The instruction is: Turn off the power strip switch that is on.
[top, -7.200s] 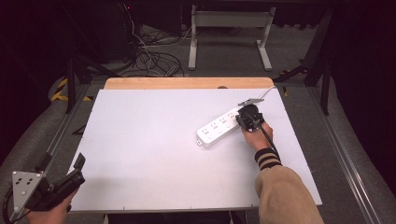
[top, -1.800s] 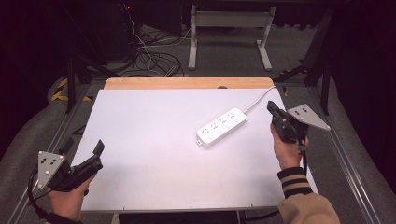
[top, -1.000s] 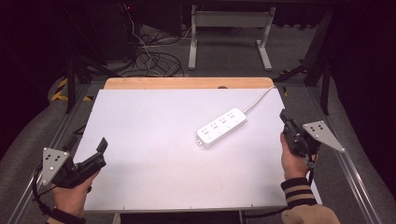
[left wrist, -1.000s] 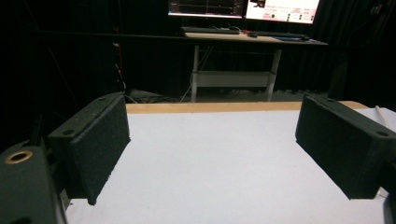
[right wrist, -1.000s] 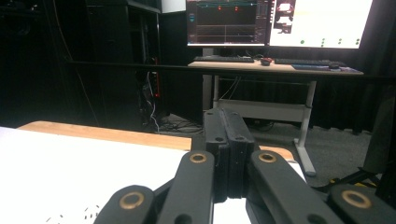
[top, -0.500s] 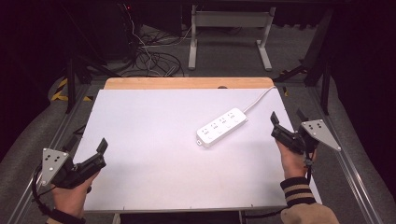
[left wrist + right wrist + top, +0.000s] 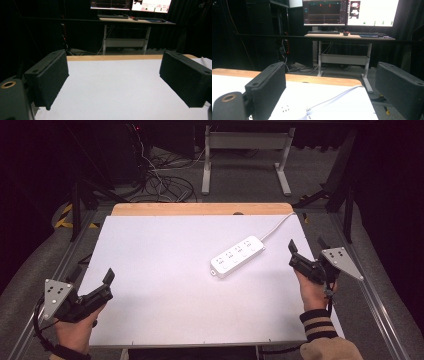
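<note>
Both grippers are standing open and empty: you are holding the left gripper (image 7: 102, 280) low at the near left corner of the white tabletop (image 7: 165, 265), and the right gripper (image 7: 295, 254) near the right edge. Lying free just beside it, toward the middle, is the white plastic power strip (image 7: 237, 256), with its white cable (image 7: 276, 226) running to the far edge. You look to be between grasps; next, you would need to swing the right jaws across the strip's narrow body.

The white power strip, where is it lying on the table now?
In the high view, the white power strip lies slanted on the white table, right of centre, a little apart from the right gripper.
</note>
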A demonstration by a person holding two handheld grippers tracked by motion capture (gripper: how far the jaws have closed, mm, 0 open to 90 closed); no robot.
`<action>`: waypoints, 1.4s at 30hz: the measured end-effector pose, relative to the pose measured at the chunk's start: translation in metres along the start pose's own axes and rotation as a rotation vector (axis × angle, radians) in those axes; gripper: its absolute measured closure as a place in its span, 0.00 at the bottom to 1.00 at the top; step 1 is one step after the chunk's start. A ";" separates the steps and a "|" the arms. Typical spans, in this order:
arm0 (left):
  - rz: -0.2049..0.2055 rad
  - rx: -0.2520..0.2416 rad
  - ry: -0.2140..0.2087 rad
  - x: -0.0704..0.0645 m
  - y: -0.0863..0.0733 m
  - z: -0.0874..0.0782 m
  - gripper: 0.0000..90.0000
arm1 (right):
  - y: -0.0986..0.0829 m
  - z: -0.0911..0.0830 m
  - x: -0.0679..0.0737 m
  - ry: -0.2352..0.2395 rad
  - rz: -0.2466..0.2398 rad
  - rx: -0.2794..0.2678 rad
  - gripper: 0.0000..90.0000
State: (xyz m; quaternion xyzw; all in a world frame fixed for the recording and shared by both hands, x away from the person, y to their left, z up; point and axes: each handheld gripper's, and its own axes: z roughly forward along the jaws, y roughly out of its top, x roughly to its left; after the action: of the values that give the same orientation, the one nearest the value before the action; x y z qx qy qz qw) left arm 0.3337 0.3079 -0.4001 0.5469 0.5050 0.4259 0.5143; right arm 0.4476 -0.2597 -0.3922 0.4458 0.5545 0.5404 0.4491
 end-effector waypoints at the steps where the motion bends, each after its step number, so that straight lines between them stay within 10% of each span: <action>1: 0.001 0.000 0.000 0.000 0.000 0.000 0.10 | 0.000 0.000 0.000 0.002 -0.002 0.003 0.12; 42: 0.004 0.008 -0.006 -0.001 -0.001 0.001 0.10 | -0.004 0.003 0.005 0.028 -0.032 0.055 0.14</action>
State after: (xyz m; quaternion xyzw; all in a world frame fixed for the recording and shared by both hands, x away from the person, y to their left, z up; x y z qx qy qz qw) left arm 0.3342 0.3071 -0.4011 0.5514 0.5040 0.4233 0.5126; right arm 0.4499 -0.2541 -0.3962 0.4416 0.5824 0.5238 0.4375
